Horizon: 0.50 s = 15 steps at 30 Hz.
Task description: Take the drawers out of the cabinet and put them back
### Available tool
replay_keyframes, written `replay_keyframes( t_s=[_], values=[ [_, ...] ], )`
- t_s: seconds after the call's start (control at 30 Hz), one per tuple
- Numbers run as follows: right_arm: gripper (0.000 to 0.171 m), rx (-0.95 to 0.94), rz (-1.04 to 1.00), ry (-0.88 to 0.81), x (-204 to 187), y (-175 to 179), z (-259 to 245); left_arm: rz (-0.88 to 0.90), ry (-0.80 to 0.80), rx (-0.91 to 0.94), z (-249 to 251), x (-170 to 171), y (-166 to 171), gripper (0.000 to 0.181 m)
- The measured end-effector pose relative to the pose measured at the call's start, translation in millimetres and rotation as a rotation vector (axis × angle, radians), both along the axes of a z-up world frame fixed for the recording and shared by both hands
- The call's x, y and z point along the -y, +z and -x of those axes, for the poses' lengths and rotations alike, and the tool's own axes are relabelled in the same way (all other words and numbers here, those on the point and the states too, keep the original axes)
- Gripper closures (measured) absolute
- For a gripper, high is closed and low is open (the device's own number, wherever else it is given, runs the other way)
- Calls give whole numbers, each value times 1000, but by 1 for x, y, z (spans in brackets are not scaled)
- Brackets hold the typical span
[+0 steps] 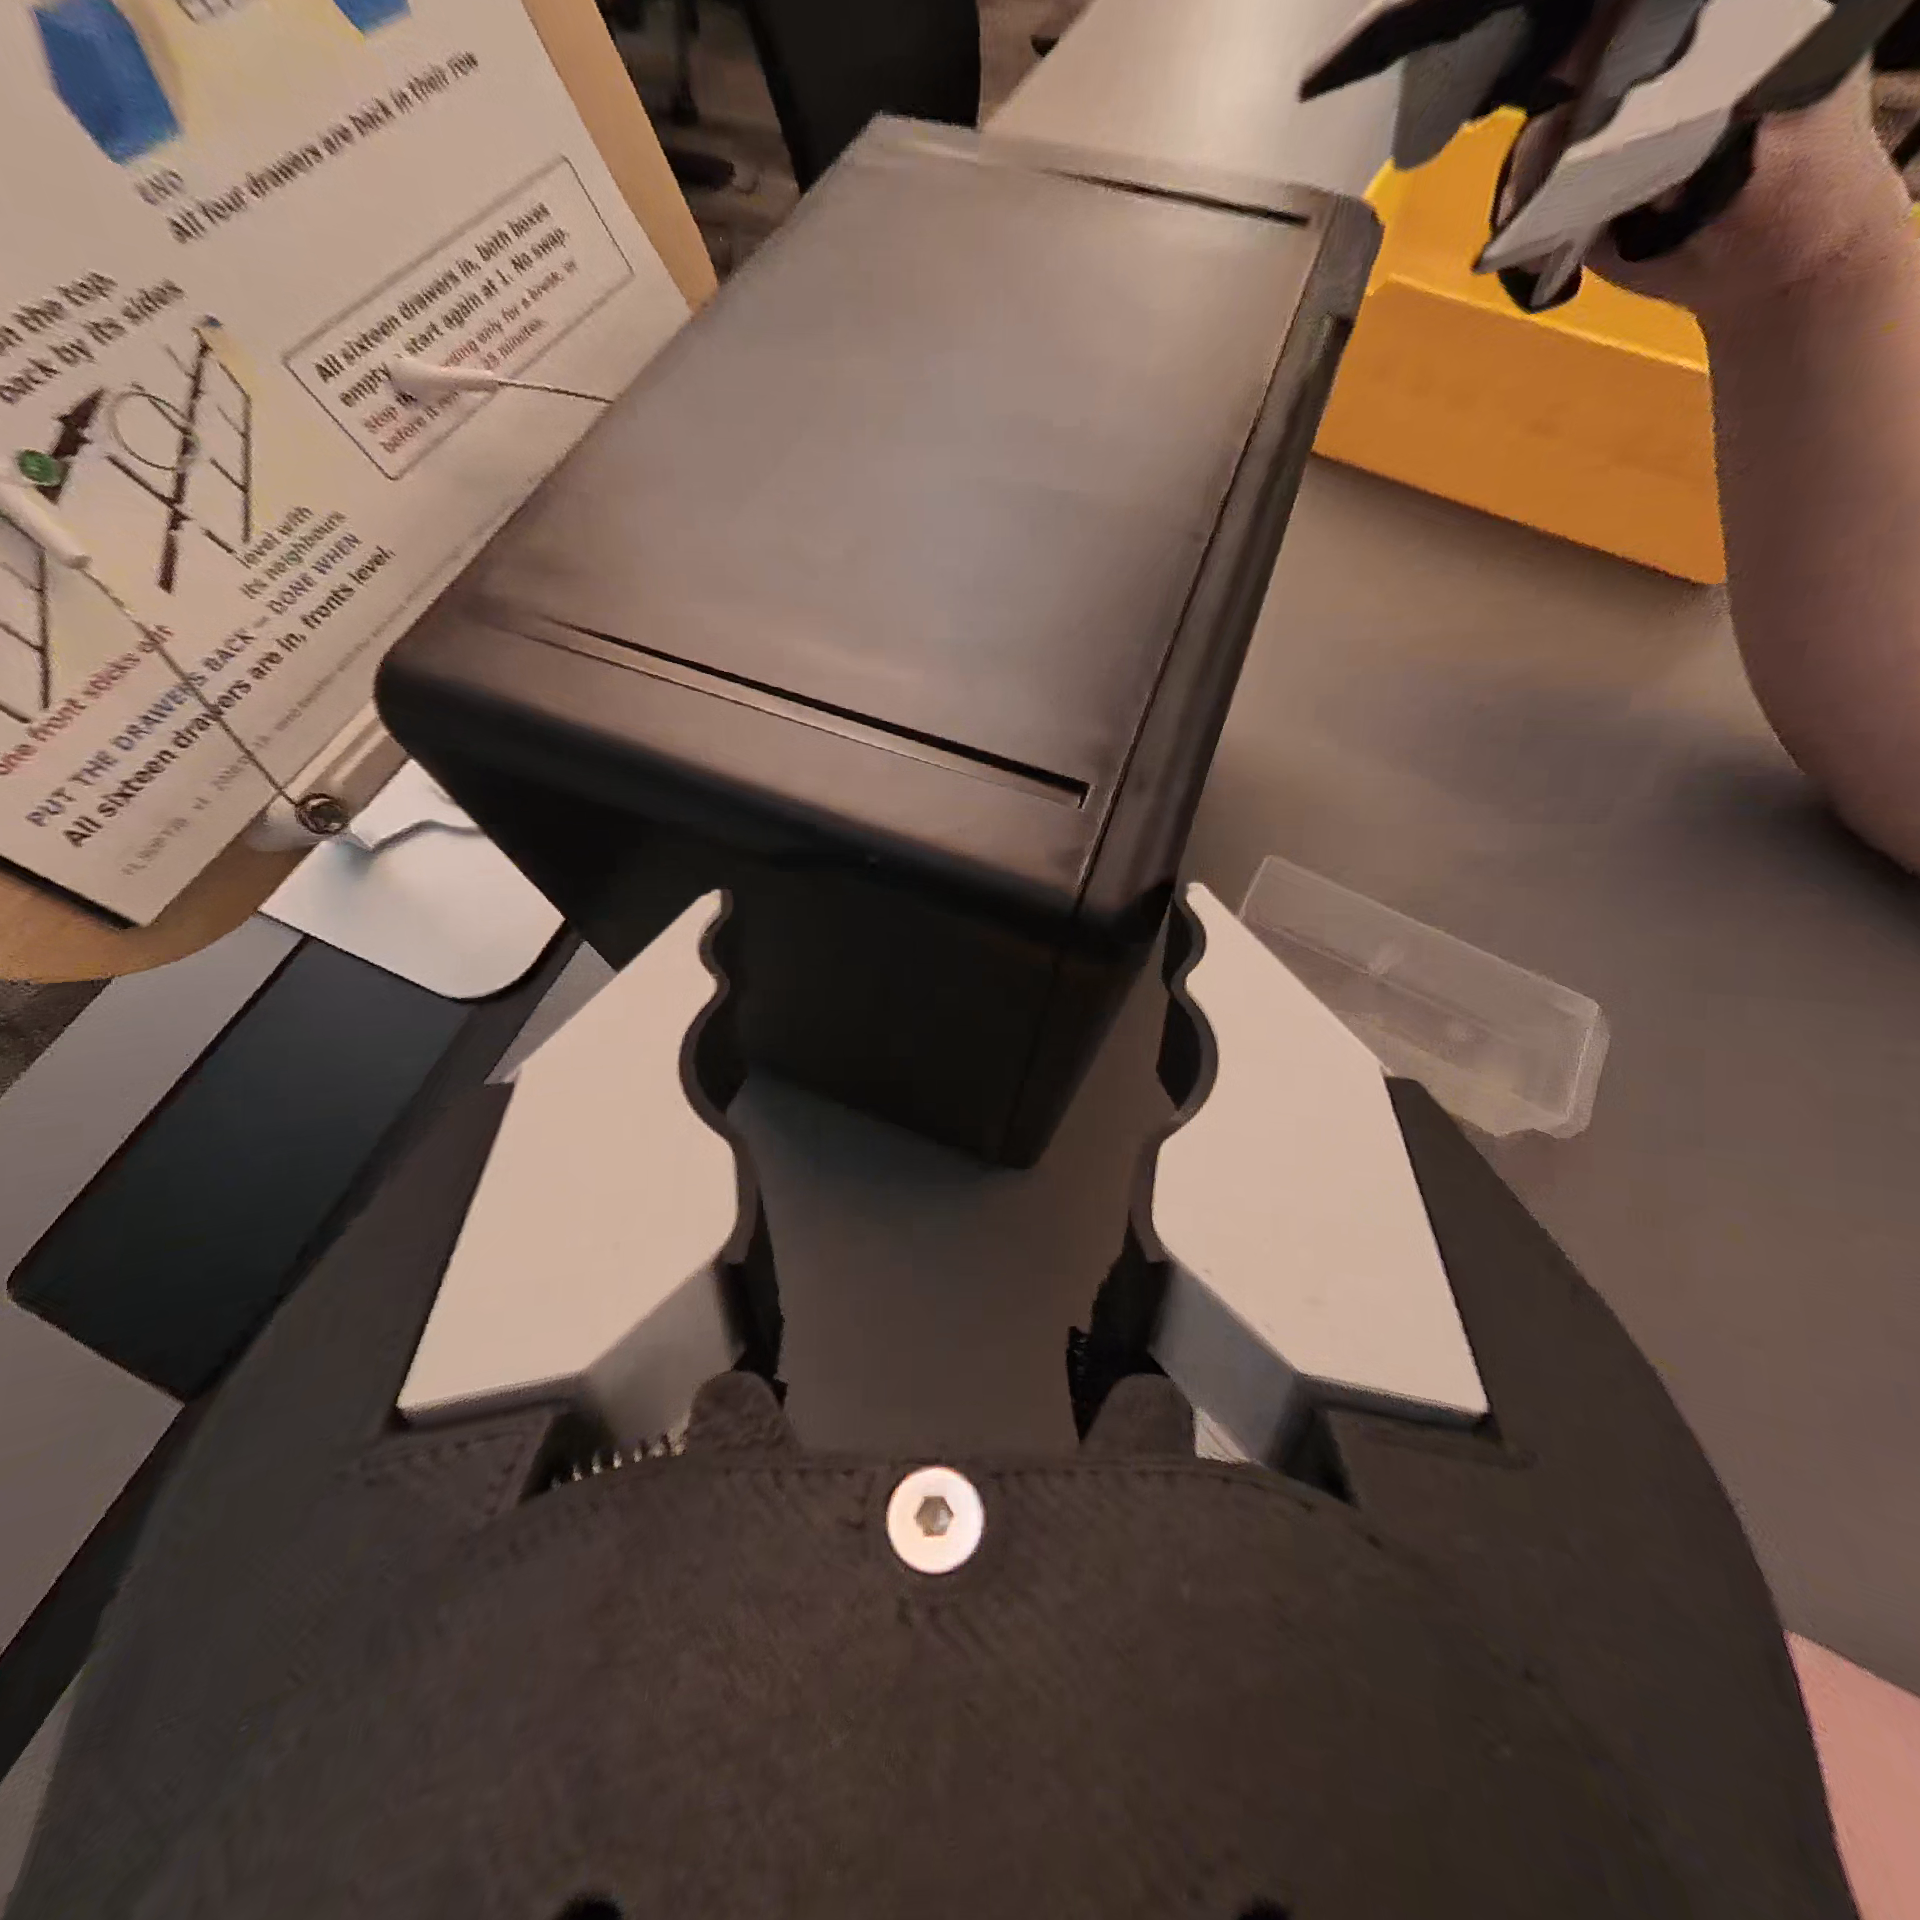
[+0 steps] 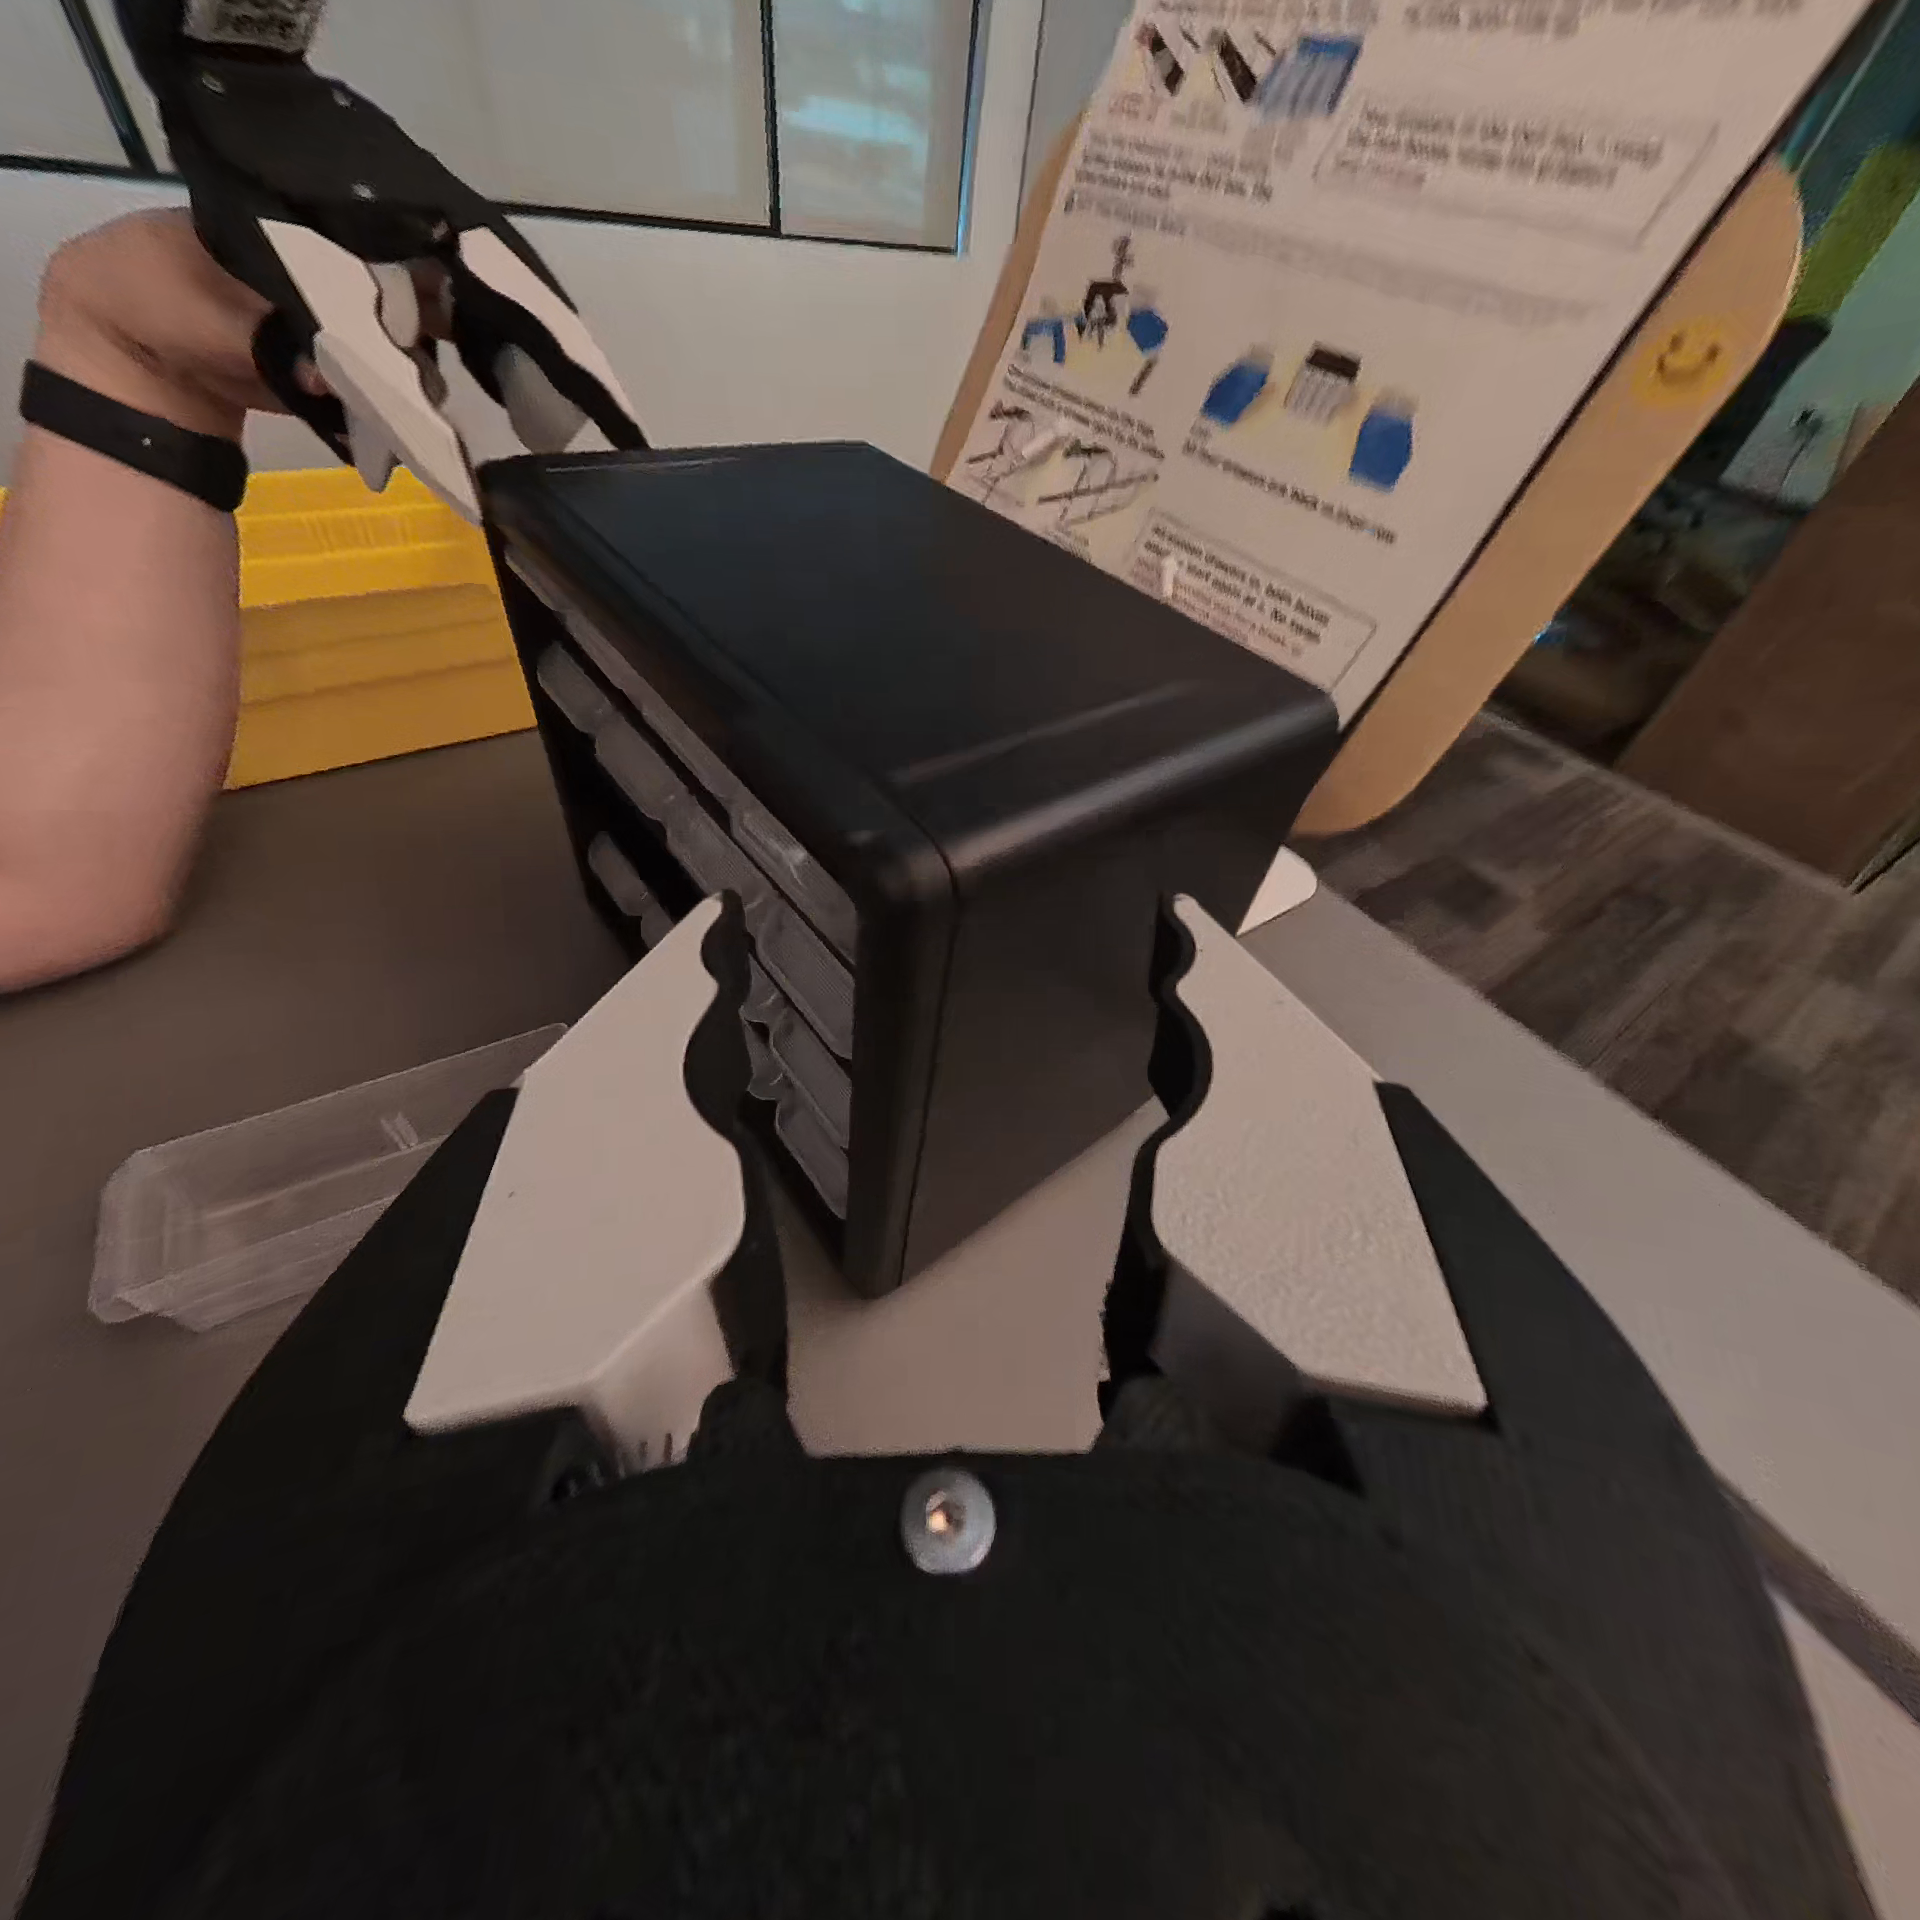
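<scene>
This looks like an office or lab workspace: a smooth grey tabletop [image 2: 312, 935], a large laminated instruction poster [image 2: 1351, 343] on a rounded wooden board, glass partition windows [image 2: 727, 104] behind, and grey plank flooring [image 2: 1662, 935].

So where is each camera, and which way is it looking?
Left wrist view: sits on the left gripper, open, looking down at the black cabinet from a plain side; the right gripper and a forearm show beyond.
Right wrist view: sits on the right gripper, open, facing the cabinet's corner, its clear drawers on the left; the left gripper and a wrist show.
Both share: the cabinet, the loose clear drawer, the yellow box, the poster board.
</scene>
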State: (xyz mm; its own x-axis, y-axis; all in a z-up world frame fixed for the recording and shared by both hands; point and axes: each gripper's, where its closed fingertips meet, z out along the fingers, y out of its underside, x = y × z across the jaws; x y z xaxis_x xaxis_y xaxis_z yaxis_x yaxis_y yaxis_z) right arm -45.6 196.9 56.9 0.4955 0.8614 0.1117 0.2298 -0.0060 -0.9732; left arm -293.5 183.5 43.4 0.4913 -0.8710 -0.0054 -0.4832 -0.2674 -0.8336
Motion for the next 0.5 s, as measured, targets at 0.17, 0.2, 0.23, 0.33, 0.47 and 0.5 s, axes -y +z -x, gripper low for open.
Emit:
replay_keyframes(
  t_s=[0.17,0.2,0.23,0.33,0.47,0.5],
  values=[
    [120,-89,142,130,-5,-19,12,39,-24,-52,-4,0,-12,99],
    [123,-104,157,145,-5,-21,12,39,-31,-55,-4,0,-12,100],
    [125,-128,164,163,-5,-20,14,36,-34,-56,-4,0,-12,100],
    [131,-169,181,171,-7,-20,13,35,-40,-59,-4,0,-12,100],
    [132,-144,161,151,-7,-21,13,32,-45,-47,-3,-2,-12,100],
    [132,-131,155,142,-6,-21,13,31,-46,-42,-3,-3,-12,100]
  ],
)
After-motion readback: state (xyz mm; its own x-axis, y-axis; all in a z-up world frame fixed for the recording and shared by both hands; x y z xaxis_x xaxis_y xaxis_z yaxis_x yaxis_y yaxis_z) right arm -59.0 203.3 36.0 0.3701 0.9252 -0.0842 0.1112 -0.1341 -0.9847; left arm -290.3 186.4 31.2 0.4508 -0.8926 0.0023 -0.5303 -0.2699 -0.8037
